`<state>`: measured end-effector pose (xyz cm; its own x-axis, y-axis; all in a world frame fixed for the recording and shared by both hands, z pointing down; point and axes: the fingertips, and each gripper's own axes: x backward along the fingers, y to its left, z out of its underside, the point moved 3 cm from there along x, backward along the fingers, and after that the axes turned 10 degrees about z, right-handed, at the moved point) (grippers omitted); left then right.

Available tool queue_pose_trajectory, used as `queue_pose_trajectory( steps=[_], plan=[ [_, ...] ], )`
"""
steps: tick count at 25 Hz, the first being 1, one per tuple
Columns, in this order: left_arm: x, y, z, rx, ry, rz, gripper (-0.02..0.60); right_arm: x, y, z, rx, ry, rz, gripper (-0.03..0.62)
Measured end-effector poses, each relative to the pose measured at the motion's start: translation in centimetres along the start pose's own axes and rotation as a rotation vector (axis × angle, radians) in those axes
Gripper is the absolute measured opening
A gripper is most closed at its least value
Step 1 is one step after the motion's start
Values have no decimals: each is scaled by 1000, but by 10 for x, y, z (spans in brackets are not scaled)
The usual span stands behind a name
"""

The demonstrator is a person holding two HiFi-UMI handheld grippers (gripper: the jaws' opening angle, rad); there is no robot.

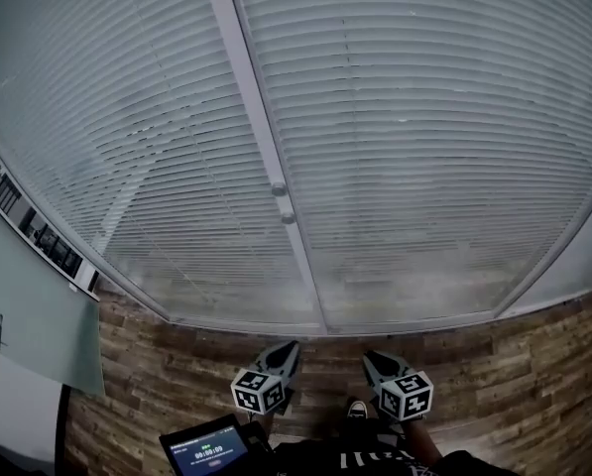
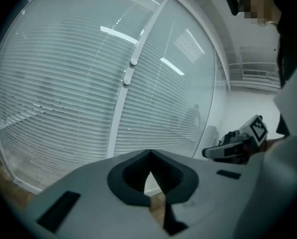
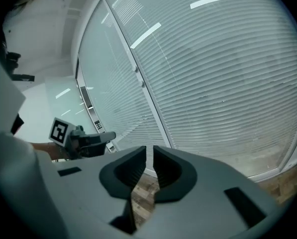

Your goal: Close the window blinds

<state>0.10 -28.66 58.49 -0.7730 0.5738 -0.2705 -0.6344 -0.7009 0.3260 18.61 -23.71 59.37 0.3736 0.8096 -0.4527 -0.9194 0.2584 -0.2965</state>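
Head view: window blinds (image 1: 424, 147) far, spanning full width. My left gripper (image 1: 288, 347) near, jaws together, nothing between. My right gripper (image 1: 370, 357) beside it, jaws narrowly apart, empty; wood floor (image 1: 533, 365) below.

I'm looking at a wide window (image 1: 424, 147) split by a white upright post (image 1: 261, 137). Below it lies a wood-plank floor (image 1: 177, 365), with a pale wall (image 1: 28, 315) at left. Strip-light reflections (image 2: 119, 35) streak the glass.

Office — full-height blinds (image 1: 424, 137), wood floor (image 1: 533, 365).
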Motion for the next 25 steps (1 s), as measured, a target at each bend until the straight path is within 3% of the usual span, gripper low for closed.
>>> queue_pose_trajectory(
  steps=[5,10,15,20,25],
  plan=[
    [71,-7,23,-3,-15,18,5,4,40,12,25,-28,47,55],
    [159,-9,40,-38,-35,51,5,22,126,35,29,-77,57,55],
    [234,-21,61,-51,-22,152,5,51,209,71,-29,-120,79,55],
    [274,-42,90,-53,2,233,5,92,260,115,-30,-111,131,55],
    [286,-74,102,-56,-7,289,5,129,281,142,-19,-93,154,55]
  ],
)
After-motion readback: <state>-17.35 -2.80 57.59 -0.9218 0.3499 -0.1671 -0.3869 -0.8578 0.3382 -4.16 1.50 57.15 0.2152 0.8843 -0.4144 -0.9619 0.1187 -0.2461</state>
